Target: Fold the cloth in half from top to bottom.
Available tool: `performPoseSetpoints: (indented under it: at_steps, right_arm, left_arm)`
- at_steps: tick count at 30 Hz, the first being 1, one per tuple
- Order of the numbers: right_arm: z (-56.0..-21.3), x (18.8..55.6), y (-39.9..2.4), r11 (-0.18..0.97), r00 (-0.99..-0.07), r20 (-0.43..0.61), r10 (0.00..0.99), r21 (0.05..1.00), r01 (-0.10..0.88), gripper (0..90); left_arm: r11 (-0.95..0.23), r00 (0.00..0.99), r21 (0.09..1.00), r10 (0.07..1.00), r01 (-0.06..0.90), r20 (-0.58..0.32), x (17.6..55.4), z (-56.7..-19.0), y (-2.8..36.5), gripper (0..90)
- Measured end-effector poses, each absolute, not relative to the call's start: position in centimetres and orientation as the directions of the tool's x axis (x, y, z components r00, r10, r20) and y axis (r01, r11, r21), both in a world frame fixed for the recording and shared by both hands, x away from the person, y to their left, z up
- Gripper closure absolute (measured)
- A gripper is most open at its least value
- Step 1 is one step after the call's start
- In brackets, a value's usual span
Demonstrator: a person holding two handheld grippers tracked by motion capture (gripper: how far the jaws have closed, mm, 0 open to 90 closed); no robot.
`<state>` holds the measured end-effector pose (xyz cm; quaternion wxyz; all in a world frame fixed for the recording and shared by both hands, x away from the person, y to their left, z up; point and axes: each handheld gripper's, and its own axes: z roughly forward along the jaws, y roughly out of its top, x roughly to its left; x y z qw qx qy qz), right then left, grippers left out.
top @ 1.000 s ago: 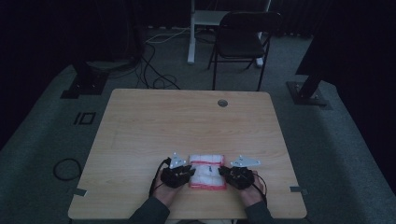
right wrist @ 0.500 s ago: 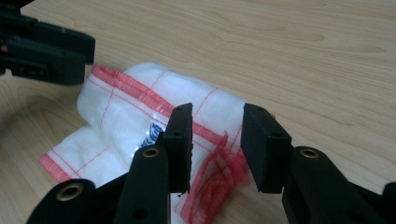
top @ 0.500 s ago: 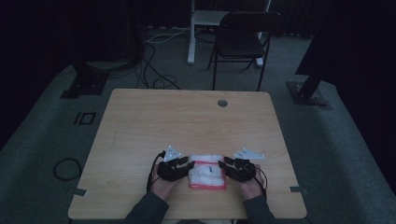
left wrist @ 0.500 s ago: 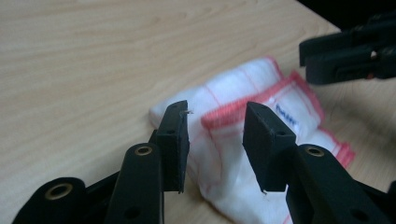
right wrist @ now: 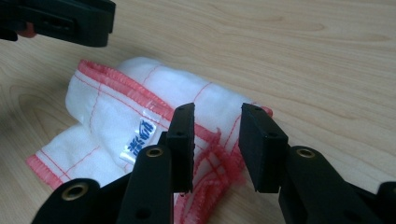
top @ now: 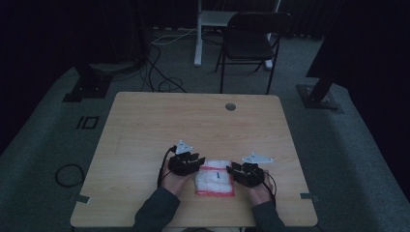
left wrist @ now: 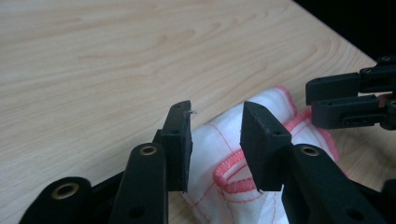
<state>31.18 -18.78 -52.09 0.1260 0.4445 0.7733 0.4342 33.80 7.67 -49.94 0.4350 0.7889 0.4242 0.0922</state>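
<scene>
High view: claws (top: 199, 161) (top: 231, 169) flank folded cloth (top: 215, 181)

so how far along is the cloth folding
The cloth already lies doubled over near the table front edge, red hems stacked, so at least one fold looks done. Both grippers flank it: left gripper and right gripper hover with jaws open above its ends, gripping nothing. The left jaws have just been closing. Likely left: another fold or tidying.

A dim recording studio or lab: black curtains, grey carpet, floor cables (top: 159, 72), stand bases (top: 88, 86), a folding chair (top: 251, 41) beyond the jaws, 1 wooden counter (top: 193, 125).
</scene>
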Motion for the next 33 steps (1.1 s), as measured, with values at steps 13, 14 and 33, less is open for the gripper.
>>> performPoseSetpoints:
  at_steps: [13,14,33]
  right_arm:
    - [-52.8,31.3,-18.8,0.245,-0.58,0.204,0.789,0.76,0.601,66.5]
    - [-52.8,31.3,-18.8,0.245,-0.58,0.204,0.789,0.76,0.601,66.5]
    - [-52.0,30.0,-18.7,0.279,-0.634,0.2,0.747,0.771,0.573,83.5]
  left_arm:
    - [-0.272,0.629,0.749,0.74,0.604,-0.238,32.6,-50.9,8.1,73.5]
    - [-0.276,0.632,0.748,0.737,0.603,-0.238,32.4,-51.0,8.1,73.5]
    - [-0.263,0.65,0.773,0.721,0.577,-0.239,29.8,-50.8,8.8,84.4]
